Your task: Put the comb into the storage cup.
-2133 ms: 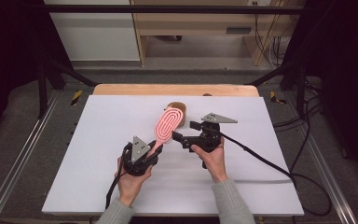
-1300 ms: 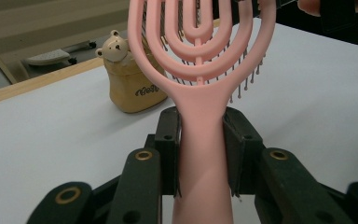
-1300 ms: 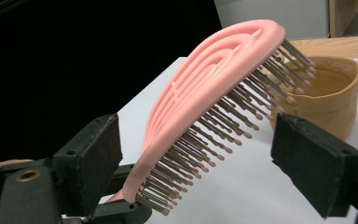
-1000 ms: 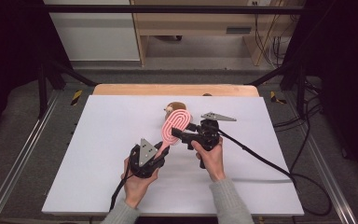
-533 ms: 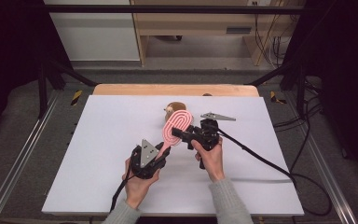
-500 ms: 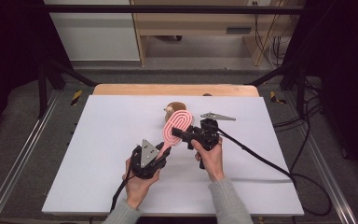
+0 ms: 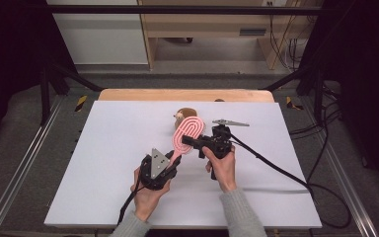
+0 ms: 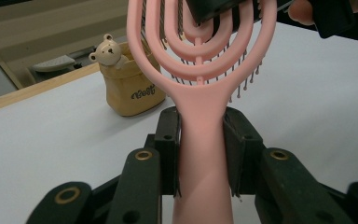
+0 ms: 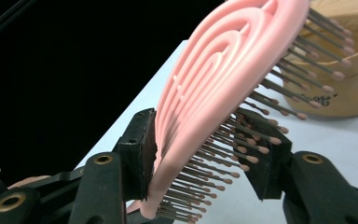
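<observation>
A pink hairbrush (image 7: pixel 190 129) with an open looped head is held above the white table (image 7: pixel 103 148), tilted up and away. My left gripper (image 7: pixel 173 159) is shut on its handle (image 8: pixel 200 140), both pads pressed against the sides. My right gripper (image 7: pixel 188 141) comes in from the right and is shut on the lower part of the brush head (image 9: pixel 214 93). One pad (image 9: pixel 142 154) lies on the smooth back and the other (image 9: pixel 265 161) presses the bristle tips. In its own view the left gripper (image 8: pixel 200 154) has the handle running up between its jaws.
A small tan cup with a bear figure on its rim (image 7: pixel 181 117) (image 8: pixel 128 88) stands just behind the brush head, its tan wall (image 9: pixel 349 93) close to the bristles. A wooden strip (image 7: pixel 177 95) edges the far side of the table. The right gripper's cable (image 7: pixel 276 168) trails off to the right.
The left gripper has carried the brush a little to the right, toward the right gripper. The right gripper's jaws have come in around the brush head and shut on it.
</observation>
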`<state>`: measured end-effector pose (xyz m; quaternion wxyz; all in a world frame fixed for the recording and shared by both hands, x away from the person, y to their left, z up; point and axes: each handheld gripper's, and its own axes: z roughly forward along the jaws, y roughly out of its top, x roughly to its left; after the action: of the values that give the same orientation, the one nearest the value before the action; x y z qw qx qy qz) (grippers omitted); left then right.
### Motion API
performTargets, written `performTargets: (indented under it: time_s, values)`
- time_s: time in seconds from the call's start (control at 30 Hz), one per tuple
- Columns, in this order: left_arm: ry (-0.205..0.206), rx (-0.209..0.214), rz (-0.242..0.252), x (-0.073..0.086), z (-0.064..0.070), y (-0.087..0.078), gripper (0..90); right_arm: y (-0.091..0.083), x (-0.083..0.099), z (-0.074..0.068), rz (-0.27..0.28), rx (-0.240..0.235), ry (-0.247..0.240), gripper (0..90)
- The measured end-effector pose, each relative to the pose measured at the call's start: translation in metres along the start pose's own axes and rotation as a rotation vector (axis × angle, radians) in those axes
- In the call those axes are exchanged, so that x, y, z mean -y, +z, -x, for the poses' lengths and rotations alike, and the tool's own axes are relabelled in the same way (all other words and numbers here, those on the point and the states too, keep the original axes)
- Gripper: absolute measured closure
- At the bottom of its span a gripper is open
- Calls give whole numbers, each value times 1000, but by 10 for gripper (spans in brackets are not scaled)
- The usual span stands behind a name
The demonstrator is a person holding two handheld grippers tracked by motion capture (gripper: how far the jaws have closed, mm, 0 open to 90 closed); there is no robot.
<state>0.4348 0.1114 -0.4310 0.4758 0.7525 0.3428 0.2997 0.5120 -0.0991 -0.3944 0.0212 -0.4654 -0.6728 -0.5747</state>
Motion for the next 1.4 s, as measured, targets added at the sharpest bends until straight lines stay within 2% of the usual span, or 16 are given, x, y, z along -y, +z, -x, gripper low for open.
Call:
performTargets:
  time_s: [0.4, 0.8, 1.03, 1.4]
  values:
    - [-1, -10, 2, 3, 1, 2, 690, 0, 1, -2, -8, -23, 34, 559]
    - [2, -12, 7, 5, 2, 3, 687, -2, 3, -4, -7, -59, 25, 622]
    - [-3, -7, 11, 6, 2, 4, 681, -2, 4, -5, -12, -68, 20, 627]
    - [-1, 0, 3, 6, 1, 6, 584, -4, 4, -6, -12, -68, 6, 630]
